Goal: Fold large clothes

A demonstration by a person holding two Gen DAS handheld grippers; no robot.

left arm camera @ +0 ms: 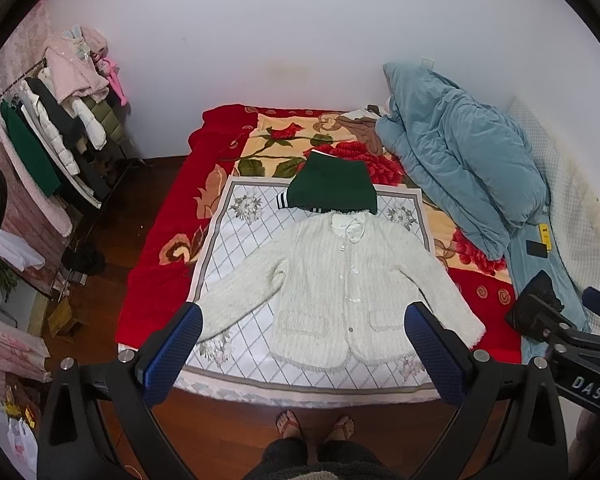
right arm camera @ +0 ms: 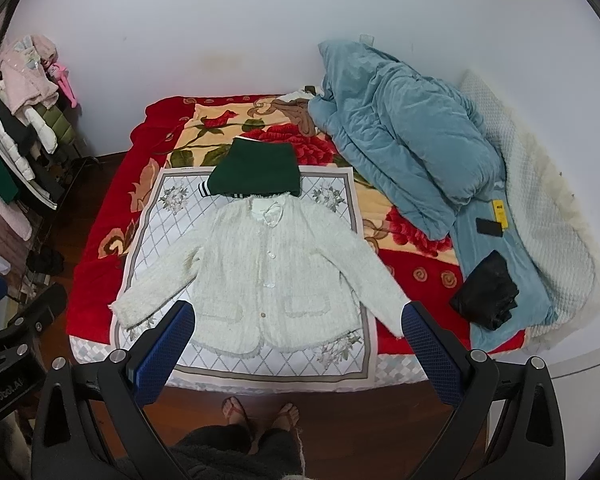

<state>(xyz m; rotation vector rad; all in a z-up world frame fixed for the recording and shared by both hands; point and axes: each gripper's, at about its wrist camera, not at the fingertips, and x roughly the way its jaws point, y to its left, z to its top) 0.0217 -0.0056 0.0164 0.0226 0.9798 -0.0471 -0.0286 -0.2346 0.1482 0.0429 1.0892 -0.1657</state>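
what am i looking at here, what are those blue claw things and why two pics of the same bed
No robot here: a person standing at the foot of the bed holds a two-finger gripper in each hand. Each gripper carries a fisheye camera looking along its blue fingers, hence two similar pictures. One shows the left gripper, the other the right gripper. Both are open and hold nothing. On the bed a white cardigan lies spread flat, sleeves out, on a patterned cloth. Behind its collar sits a folded green garment. A blue duvet is heaped on the right side.
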